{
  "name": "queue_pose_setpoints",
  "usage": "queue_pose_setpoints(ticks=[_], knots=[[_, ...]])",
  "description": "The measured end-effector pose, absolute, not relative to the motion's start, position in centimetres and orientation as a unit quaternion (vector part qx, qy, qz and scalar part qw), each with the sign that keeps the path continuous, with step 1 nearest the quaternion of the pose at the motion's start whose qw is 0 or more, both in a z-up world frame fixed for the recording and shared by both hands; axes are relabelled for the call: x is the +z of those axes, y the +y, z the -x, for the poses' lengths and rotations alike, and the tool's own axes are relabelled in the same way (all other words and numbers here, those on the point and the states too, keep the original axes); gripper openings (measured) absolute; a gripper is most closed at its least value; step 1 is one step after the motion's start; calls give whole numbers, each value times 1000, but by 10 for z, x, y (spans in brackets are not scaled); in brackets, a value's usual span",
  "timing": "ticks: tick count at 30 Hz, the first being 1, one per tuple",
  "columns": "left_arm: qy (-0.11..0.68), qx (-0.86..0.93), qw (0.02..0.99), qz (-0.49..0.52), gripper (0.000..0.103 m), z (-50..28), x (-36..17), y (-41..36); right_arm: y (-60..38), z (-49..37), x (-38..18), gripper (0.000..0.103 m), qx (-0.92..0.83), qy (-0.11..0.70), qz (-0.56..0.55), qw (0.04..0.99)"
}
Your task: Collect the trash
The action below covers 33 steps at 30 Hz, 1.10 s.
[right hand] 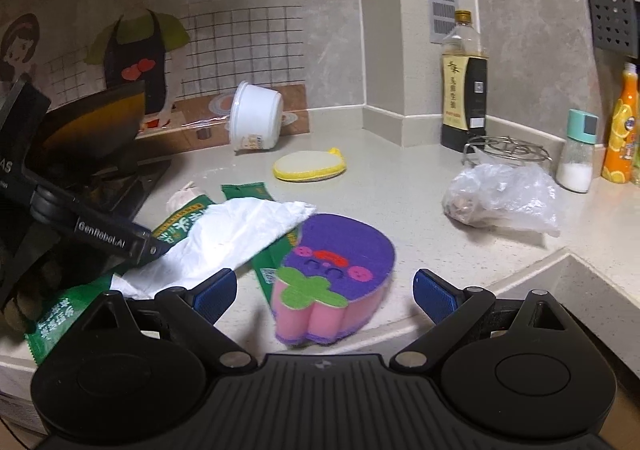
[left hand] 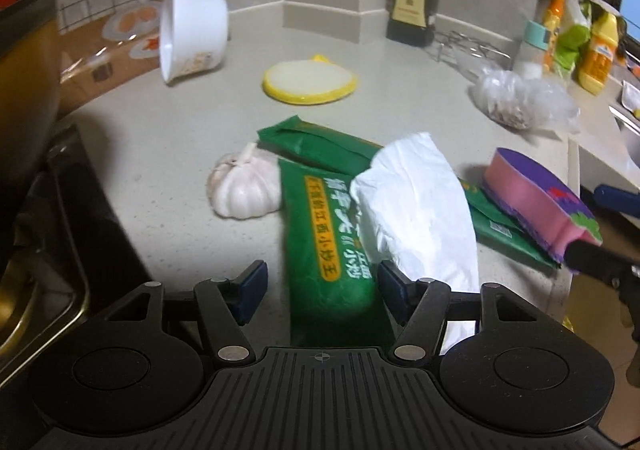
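A: Where does the trash lie?

B: On the bench [left hand: 168, 154]. A green wrapper [left hand: 320, 218] lies flat with a crumpled white tissue [left hand: 420, 206] draped over it, a garlic bulb [left hand: 244, 190] touching its edge at nine o'clock, and a purple-and-pink sponge [right hand: 332, 278] resting on its far end at three o'clock.

A: And the grippers?

B: The left gripper [left hand: 322, 284] has its jaws wide, straddling the near end of the wrapper with nothing pressed between them. The right gripper [right hand: 324, 292] also stands wide, the sponge just ahead between its blue pads and untouched.

A: Why so?

B: My guess: the left is lined up to close on the wrapper, and perhaps the tissue with it, while the right is set to lift the sponge pinning it.

A: Do the views differ?

B: Yes. The right wrist view shows the left gripper from outside at nine o'clock. It also shows the sponge's face, and the white tub [right hand: 256, 122] tipped over at eleven o'clock. Only the left view shows the garlic whole.
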<state>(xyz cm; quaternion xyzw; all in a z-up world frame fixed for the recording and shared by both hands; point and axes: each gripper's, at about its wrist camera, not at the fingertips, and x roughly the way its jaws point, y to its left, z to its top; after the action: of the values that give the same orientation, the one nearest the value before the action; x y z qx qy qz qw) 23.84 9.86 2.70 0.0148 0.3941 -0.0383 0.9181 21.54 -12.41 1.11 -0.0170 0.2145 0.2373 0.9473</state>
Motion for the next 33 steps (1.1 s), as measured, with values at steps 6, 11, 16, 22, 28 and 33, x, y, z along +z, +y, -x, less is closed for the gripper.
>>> queue_pose_setpoints(ticks=[6, 11, 16, 22, 28, 33], knots=[[394, -57, 917, -16, 33, -234, 28, 96, -124, -222, 10, 96, 232, 212, 8, 949], [371, -59, 926, -25, 19, -225, 36, 94, -116, -243, 6, 96, 221, 227, -12, 949], [320, -56, 946, -16, 17, -208, 63, 101, -110, -266, 2, 89, 222, 256, -28, 940], [268, -50, 962, -13, 17, -189, 91, 99, -108, -253, 14, 67, 241, 252, -25, 937], [244, -93, 965, -8, 17, -178, 109, 62, -137, -212, 42, 67, 253, 208, -56, 943], [230, -163, 959, -9, 17, -165, 116, 7, -178, -174, 56, 67, 245, 191, -74, 948]])
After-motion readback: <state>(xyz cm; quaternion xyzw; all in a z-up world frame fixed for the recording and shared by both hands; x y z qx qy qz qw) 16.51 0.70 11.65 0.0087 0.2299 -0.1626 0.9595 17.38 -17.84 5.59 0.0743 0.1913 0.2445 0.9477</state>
